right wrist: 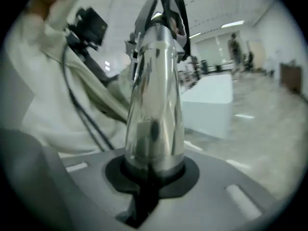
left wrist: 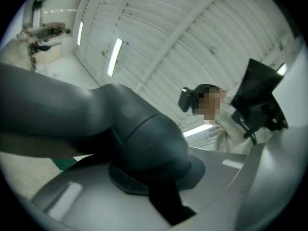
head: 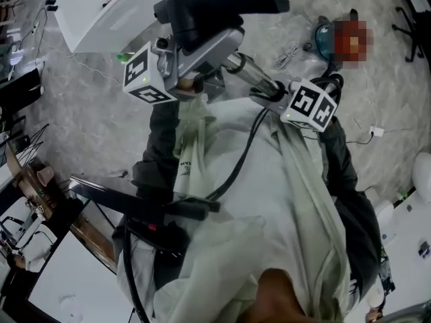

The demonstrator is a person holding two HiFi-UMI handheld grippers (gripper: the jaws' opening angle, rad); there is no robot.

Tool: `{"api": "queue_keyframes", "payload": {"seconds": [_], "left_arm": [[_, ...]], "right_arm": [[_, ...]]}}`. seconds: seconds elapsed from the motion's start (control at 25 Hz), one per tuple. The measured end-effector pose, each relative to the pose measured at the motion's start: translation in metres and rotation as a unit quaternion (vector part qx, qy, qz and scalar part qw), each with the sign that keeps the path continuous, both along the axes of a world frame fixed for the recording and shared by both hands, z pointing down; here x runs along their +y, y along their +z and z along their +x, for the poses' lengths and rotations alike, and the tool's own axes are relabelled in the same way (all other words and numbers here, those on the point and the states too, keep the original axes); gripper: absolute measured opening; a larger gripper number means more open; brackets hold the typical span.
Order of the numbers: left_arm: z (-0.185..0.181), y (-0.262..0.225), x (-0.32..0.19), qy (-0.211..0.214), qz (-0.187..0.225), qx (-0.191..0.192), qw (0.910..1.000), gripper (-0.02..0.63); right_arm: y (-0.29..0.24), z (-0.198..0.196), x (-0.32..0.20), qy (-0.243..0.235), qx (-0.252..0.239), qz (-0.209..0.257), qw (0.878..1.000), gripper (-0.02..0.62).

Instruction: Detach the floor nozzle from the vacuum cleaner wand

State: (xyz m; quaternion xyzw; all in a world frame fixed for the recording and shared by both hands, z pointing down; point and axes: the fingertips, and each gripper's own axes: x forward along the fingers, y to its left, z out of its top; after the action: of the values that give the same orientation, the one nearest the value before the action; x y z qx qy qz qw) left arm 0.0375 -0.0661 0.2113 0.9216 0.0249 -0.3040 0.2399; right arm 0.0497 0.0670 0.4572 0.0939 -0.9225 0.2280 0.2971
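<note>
In the head view the dark floor nozzle (head: 222,2) is held up in front of me, its grey neck (head: 202,46) joined to the chrome wand (head: 256,76). My left gripper (head: 192,62) is shut on the nozzle neck. The left gripper view shows that dark grey neck (left wrist: 139,143) filling the space between the jaws of the left gripper (left wrist: 154,179). My right gripper (head: 275,91) is shut on the wand. In the right gripper view the chrome wand (right wrist: 156,105) rises straight out of the right gripper (right wrist: 151,174), with a black cable looped at its far end.
A white table (head: 101,12) stands at the upper left, and loose cables (head: 289,52) and a teal object (head: 324,39) lie on the marble floor. A black harness (head: 155,214) hangs at my chest. A white bench (right wrist: 209,105) stands beyond the wand.
</note>
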Motion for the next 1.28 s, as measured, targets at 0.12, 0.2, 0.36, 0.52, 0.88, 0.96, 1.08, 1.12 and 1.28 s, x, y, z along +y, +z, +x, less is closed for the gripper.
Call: {"api": "queue_keyframes", "payload": {"seconds": [0.12, 0.2, 0.36, 0.52, 0.88, 0.96, 1.08, 1.12, 1.28], "left_arm": [[0.013, -0.014, 0.026, 0.065, 0.051, 0.027, 0.9963, 0.074], [0.017, -0.014, 0.025, 0.068, 0.043, 0.025, 0.9964, 0.072], [0.011, -0.016, 0.018, 0.024, 0.037, 0.011, 0.9990, 0.072], [0.011, 0.001, 0.005, -0.041, 0.006, -0.030, 0.9987, 0.072], [0.008, -0.011, 0.029, -0.019, 0.035, 0.002, 0.9992, 0.132], [0.018, -0.014, 0.038, 0.000, 0.043, -0.002, 0.9991, 0.192], [0.023, -0.015, 0.044, 0.002, 0.055, -0.022, 0.9982, 0.202], [0.023, -0.014, 0.044, -0.003, 0.057, -0.030, 0.9979, 0.201], [0.017, -0.015, 0.042, -0.001, 0.068, -0.035, 0.9971, 0.156]], "right_arm": [[-0.024, 0.003, 0.043, -0.169, -0.149, -0.131, 0.965, 0.040], [-0.033, 0.006, 0.051, -0.205, -0.181, -0.169, 0.947, 0.040], [-0.025, -0.005, 0.020, -0.118, -0.081, -0.060, 0.988, 0.042], [-0.006, -0.002, -0.017, -0.095, 0.152, 0.135, 0.975, 0.177], [-0.079, -0.010, -0.028, 0.030, -0.140, 0.032, 0.989, 0.182], [-0.099, -0.017, -0.035, 0.045, -0.148, 0.048, 0.987, 0.190], [-0.094, -0.035, -0.040, 0.042, -0.111, 0.060, 0.991, 0.204], [-0.090, -0.040, -0.042, 0.037, -0.100, 0.065, 0.992, 0.198], [-0.081, -0.052, -0.029, -0.044, -0.088, 0.015, 0.995, 0.135]]}}
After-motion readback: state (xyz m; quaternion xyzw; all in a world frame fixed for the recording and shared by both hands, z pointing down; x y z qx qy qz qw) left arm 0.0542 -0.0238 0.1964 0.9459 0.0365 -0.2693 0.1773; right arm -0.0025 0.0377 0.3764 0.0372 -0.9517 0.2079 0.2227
